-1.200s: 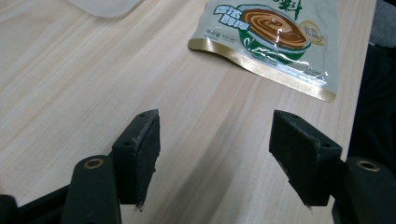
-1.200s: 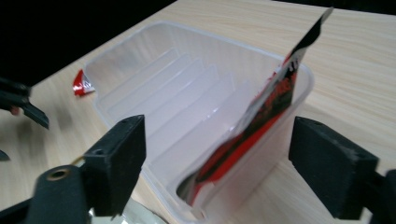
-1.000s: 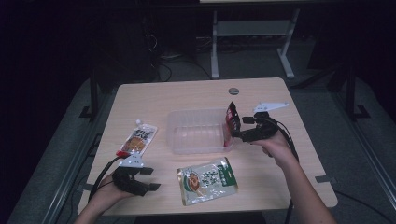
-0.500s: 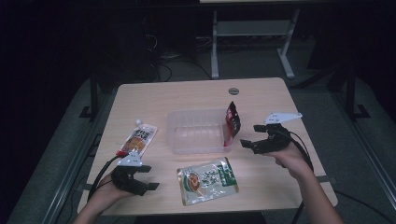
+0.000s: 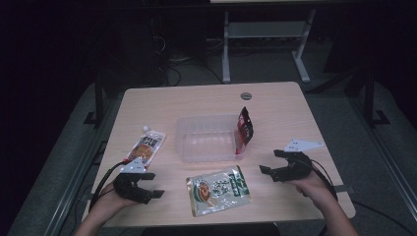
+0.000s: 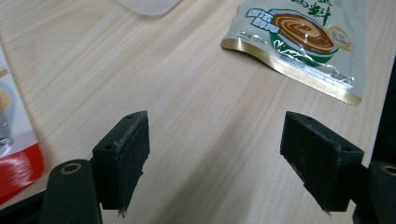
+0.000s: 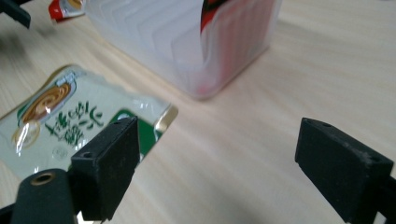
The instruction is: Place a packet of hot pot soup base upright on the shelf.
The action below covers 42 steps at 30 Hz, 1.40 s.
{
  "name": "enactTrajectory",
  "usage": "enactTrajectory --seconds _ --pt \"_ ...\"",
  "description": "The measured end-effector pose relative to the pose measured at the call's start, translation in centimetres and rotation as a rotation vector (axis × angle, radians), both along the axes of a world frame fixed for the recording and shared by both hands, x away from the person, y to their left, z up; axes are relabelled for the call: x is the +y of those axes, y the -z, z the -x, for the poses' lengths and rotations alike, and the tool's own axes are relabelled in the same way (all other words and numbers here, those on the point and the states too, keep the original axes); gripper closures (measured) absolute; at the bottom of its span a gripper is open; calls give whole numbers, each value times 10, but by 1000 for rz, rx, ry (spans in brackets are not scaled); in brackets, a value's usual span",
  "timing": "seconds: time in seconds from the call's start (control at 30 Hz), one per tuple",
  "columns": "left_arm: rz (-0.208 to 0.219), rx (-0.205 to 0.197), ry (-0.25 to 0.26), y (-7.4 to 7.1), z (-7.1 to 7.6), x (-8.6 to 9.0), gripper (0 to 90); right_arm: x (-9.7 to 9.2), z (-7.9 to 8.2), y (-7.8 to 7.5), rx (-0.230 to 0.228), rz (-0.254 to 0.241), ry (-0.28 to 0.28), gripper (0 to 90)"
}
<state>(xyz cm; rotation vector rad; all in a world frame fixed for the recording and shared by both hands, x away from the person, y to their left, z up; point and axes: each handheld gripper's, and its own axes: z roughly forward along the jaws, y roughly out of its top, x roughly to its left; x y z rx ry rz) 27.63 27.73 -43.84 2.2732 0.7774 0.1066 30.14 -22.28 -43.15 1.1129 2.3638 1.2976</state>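
With both the left gripper and right gripper wide apart and empty, approach the green packet low, clamping its edge squarely.

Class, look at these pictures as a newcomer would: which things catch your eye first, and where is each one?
First, the clear plastic tub at the table's middle, with a red packet standing upright at its right end. Next, the green pouch lying flat on the near side, between the open left claw and the open right claw. An orange-and-white pouch lies left of the tub.
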Motion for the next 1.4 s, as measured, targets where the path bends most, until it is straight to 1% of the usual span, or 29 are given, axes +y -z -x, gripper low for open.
enactTrajectory --seconds 0.1,0.13,0.2,0.23,0.27,0.37,0.4,0.43,0.47,0.5,0.57,0.6,0.63,0.67,0.7,0.77,0.83,0.87,0.93,1.0,1.07,1.1,1.17,1.2,1.27,1.3,1.33,1.37,1.4 --pt "-8 -8 -21 -1 -1 3 236 -1 13 10 22 8 11 135" --pt "-5 -8 -35 -2 -1 5 235 -2 17 12 26 15 9 134" --pt "-15 -19 -52 -4 -3 8 236 -2 26 16 35 41 1 134" --pt "-12 -20 -65 -5 -4 10 235 -3 31 18 40 57 -5 132" --pt "-19 -25 -74 -6 -6 12 235 -3 35 19 36 72 -7 131" --pt "-26 -44 -117 -10 -12 18 235 -4 42 21 42 89 -18 131" --pt "-27 -48 -134 -12 -15 20 234 -3 42 21 36 93 -19 131" --pt "-21 -52 -156 -14 -17 21 234 -3 42 20 42 91 -17 131" --pt "-20 -61 -163 -16 -19 23 234 -3 41 21 42 90 -13 131" --pt "-10 -66 -178 -19 -23 25 235 -3 40 21 46 88 -11 131" --pt "-8 -79 -186 -22 -27 28 244 -3 39 22 44 89 -8 131" --pt "-7 -84 -198 -23 -31 30 245 -2 39 22 49 88 -6 131" --pt "-14 -82 -206 -24 -34 32 245 -2 39 22 46 93 -4 131" --pt "-22 -88 -214 -25 -38 34 245 -3 39 22 43 93 -4 131" --pt "-25 -85 -231 -25 -40 35 245 -3 38 23 44 90 -2 131" --pt "-36 -100 -244 -26 -47 39 246 -3 37 23 47 93 4 131" --pt "-43 -95 -274 -27 -53 42 249 -3 36 23 45 94 8 132" --pt "-30 -95 -294 -27 -56 43 258 -3 36 23 42 95 7 132" --pt "-21 -98 -320 -26 -62 47 290 -3 36 23 39 93 3 132" --pt "-26 -91 -338 -25 -67 50 300 -2 36 23 41 94 5 133" --pt "-41 -93 -357 -24 -72 53 329 -1 36 23 36 96 2 133" --pt "-35 -89 -367 -24 -75 55 340 -1 36 22 32 96 -1 133" --pt "-50 -97 -382 -26 -81 57 408 -2 36 22 31 90 -1 134" --pt "-51 -95 -392 -26 -85 57 436 -2 36 22 31 91 -1 134" --pt "-56 -115 -409 -26 -93 59 540 -3 36 22 29 88 3 134" --pt "-61 -111 -423 -25 -98 60 605 -4 35 22 25 90 4 135" --pt "-72 -113 -432 -24 -102 61 649 -4 35 22 30 89 8 135" --pt "-71 -110 -441 -23 -107 61 703 -4 34 22 28 85 10 135" --pt "-64 -107 -447 -22 -111 60 770 -5 34 22 29 91 14 135"
